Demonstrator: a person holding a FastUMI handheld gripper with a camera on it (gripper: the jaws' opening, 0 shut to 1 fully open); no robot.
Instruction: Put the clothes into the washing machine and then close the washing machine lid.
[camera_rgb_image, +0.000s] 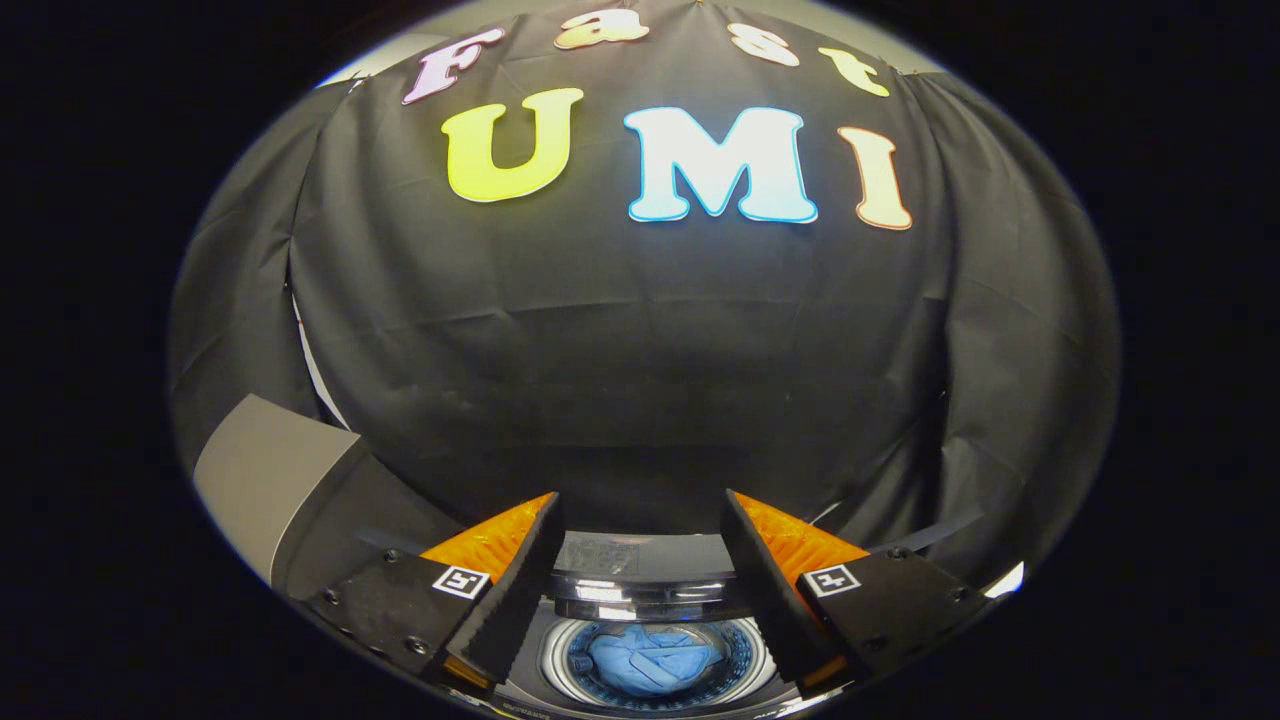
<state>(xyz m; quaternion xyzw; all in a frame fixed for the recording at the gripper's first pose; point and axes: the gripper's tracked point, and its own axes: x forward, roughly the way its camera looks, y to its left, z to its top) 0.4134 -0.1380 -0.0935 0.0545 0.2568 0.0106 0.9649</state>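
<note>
My gripper (640, 512) hovers high above the washing machine (640, 590), its fingers open and wide apart with nothing between them. Down between the fingers I see the machine's round drum opening, and a blue garment (648, 658) lies crumpled inside the drum. The lid (625, 556) stands raised at the far side of the opening, seen edge-on as a grey panel above a shiny rim.
The booth's black cloth wall (640, 380) rises straight ahead beyond the machine. A grey flat panel (265, 475) juts out to the left of the left finger.
</note>
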